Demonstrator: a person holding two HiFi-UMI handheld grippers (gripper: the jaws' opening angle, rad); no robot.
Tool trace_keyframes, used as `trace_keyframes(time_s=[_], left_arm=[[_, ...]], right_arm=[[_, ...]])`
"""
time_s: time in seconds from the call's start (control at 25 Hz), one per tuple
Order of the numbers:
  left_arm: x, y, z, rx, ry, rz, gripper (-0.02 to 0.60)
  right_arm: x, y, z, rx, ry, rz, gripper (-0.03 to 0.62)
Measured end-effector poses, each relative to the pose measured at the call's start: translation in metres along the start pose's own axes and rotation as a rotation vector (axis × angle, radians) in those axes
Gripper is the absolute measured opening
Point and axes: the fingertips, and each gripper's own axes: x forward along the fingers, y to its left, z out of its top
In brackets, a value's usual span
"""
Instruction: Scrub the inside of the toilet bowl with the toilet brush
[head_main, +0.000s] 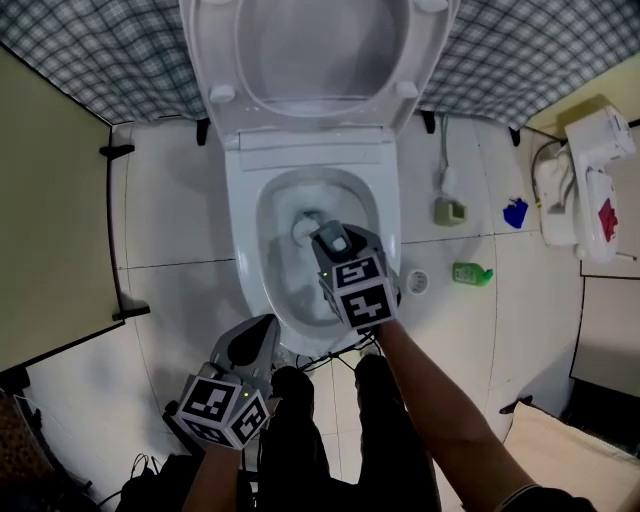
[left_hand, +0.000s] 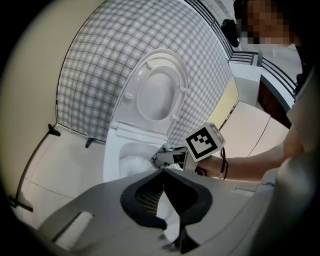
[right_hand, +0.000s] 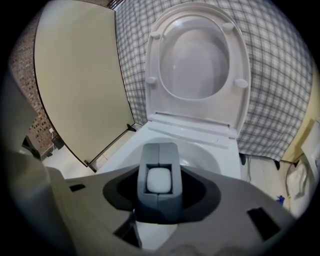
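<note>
Here, one toilet brush (right_hand: 159, 181) sits clamped in your right hand-held gripper (head_main: 331, 240), its white handle end squarely between the closed jaws. It points down into the single toilet bowl (head_main: 246, 250), where a white rounded end (head_main: 303, 230) shows near the bottom. The raised seat (head_main: 212, 60) leans back against a checked wall covering (head_main: 80, 60). Your left hand-held gripper (head_main: 262, 326) hangs at the bowl's near rim, jaws together and holding nothing. Each of the two grippers carries one marker cube (head_main: 358, 290) of black-and-white squares, patterns rather than words. On the tiled floor (head_main: 170, 220) right of the bowl lie four small things. They are one pale green cup (head_main: 449, 211), contents not discernible, one blue object (head_main: 515, 213), one green bottle (head_main: 472, 273) on its side, label too small to read, and one round floor drain (head_main: 417, 281). One white appliance (head_main: 590, 180) with a red mark stands at the right wall. One beige partition (head_main: 50, 200) closes the left side.
</note>
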Motion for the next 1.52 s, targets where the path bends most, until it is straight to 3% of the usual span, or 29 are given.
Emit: trace_keyframes(time_s=[0.24,0.48,0.68,1.12,1.28,1.44,1.52], left_arm=[[-0.004,0.008,-0.006,-0.002,0.009,0.010,-0.012],[-0.002,0.011,-0.007,-0.015,0.009,0.009,-0.012],[0.000,0.006,-0.008,-0.023,0.007,-0.003,-0.012],[-0.010,0.020,-0.001,-0.031,-0.014,0.023,-0.012],[-0.014,0.026,-0.007,-0.048,-0.012,0.025,-0.012],[-0.012,0.026,-0.010,-0.066,-0.012,0.020,-0.012],[-0.010,0.023,-0.007,-0.066,-0.016,0.016,-0.012]], right_arm=[[-0.035,-0.016,0.002,-0.001,-0.017,0.003,0.199],[-0.098,-0.060,0.014,-0.043,-0.020,-0.132,0.199],[-0.094,-0.074,0.017,-0.008,-0.010,-0.185,0.199],[-0.017,-0.036,-0.025,0.043,0.123,-0.107,0.199],[-0.037,-0.014,-0.004,0.038,0.071,-0.052,0.198],[-0.057,0.017,0.016,0.069,0.024,0.064,0.198],[-0.057,0.030,0.020,0.035,0.025,0.079,0.198]])
